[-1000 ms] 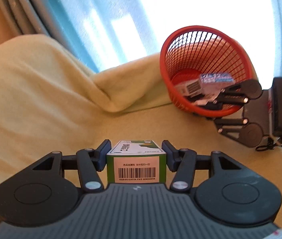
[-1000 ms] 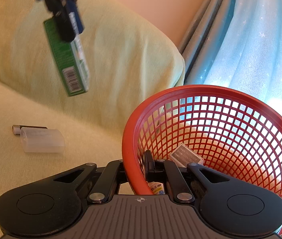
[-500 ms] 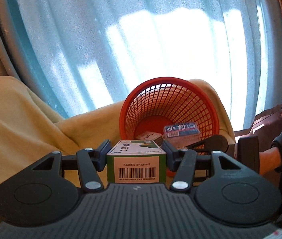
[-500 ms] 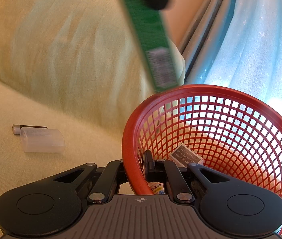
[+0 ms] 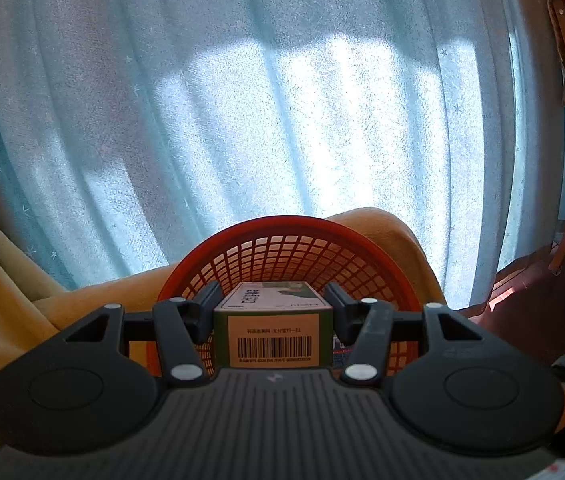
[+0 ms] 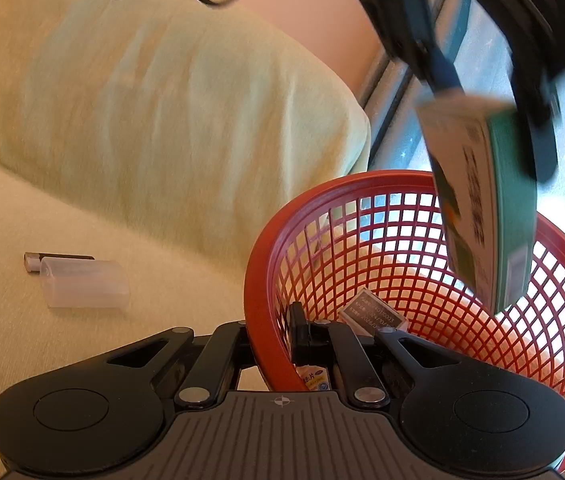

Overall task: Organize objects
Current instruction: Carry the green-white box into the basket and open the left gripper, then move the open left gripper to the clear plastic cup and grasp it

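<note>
The left gripper point(image 5: 272, 306) grasps the green box point(image 6: 482, 208), long axis slanting down into the red basket point(image 6: 362, 184); the right gripper point(image 6: 300, 334) is clenched on its near rim.

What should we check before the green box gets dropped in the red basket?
1. Green box gripped by the left gripper, jaws against both sides: ok.
2. Box is over the red basket opening, as the right wrist view shows: ok.
3. Right gripper steadies the basket, jaws shut on its rim: ok.
4. Room inside among the small boxes already there: ok.
5. Box clear of the right gripper below: ok.
6. Plastic tube waits on the cushion to be tidied: not ok.
</note>
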Demonstrator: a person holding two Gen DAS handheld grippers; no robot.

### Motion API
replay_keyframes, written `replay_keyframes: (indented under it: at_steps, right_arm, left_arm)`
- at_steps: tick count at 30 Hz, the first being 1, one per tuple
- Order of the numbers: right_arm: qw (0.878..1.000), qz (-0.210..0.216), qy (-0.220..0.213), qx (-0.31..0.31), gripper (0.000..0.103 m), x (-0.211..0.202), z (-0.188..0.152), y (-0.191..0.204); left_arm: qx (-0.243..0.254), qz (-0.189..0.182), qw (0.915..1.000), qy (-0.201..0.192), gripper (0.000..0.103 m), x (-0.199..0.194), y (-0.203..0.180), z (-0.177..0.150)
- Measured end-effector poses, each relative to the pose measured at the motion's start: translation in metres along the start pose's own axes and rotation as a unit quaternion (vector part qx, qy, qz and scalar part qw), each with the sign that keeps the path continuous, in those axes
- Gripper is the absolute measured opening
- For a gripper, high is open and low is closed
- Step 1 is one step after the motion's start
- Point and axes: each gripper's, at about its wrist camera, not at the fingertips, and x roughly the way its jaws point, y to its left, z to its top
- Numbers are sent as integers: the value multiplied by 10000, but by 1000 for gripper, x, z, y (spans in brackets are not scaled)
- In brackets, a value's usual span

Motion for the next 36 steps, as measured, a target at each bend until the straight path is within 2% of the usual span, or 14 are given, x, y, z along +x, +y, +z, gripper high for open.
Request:
replay_keyframes:
  at_steps: [4,6,13,18,21,27,32,36]
  right_arm:
    - [10000,7,1,10,2,-2,-1,0]
    - [10000,10,-7,9,2,-7,-1,2]
    - [10000,5,3,67,2,-11,-5,-2]
    - [10000,1,1,47,2,-11,-7,-1]
    - [10000,-3,6,40,3,-7,-5,1]
    - [10000,-5,7,18,3,-3,-3,4]
    - [10000,-3,7,19,3,-4,-3,4]
    - [10000,-4,9,4,3,-3,-2,5]
  left_arm:
    - [-211,110,9997,106,53,31,3,-1]
    - [-331,154,9993,22,53,31,8,-4]
    - [-506,490,9975,-7,54,-11,28,-14]
    - [-971,874,9914,-34,58,-49,48,-35]
    - [-1290,1157,9849,29,60,-68,61,-54]
    - [-1980,1633,9661,273,63,-97,83,-101]
    - [-2489,1856,9491,527,64,-104,92,-138]
    - [-2730,1999,9362,948,64,-99,92,-170]
